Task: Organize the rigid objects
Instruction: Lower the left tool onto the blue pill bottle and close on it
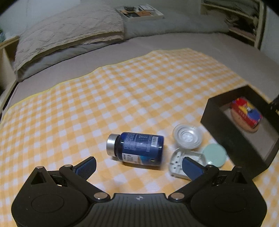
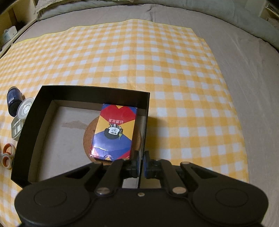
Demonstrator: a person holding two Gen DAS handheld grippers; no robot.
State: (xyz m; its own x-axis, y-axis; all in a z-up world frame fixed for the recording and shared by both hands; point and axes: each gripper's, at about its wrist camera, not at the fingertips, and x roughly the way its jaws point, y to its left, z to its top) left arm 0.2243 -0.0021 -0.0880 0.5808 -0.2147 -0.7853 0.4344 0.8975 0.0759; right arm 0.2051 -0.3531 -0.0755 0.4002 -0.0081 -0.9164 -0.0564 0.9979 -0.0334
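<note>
1. My right hand-held gripper (image 2: pixel 141 165): clamped on the black box (image 2: pixel 90 90) wall.
2. My left hand-held gripper (image 1: pixel 139 165): spread wide, empty.
3. Blue bottle (image 1: pixel 139 148): lying on the checked cloth (image 1: pixel 122 97), beside the box.
4. Card pack (image 2: pixel 114 131): inside the box.

This is a bedroom in a home. The work surface is a bed (image 1: pixel 157 43) covered by a grey sheet, with a yellow-and-white checked cloth (image 1: pixel 122 97) spread flat over its middle. A quilted, cream-coloured pillow (image 1: pixel 66 29) lies at the head of the bed, beside a rumpled grey duvet (image 1: pixel 183 24) with a printed box or book (image 1: pixel 141 11) resting on it. Pale wooden shelving (image 2: pixel 12 22) runs along one side of the mattress, holding what may be a small carton, though that corner is too dim and distorted to be sure. A light metal-framed rack (image 1: pixel 249 21) stands at the far corner.
</note>
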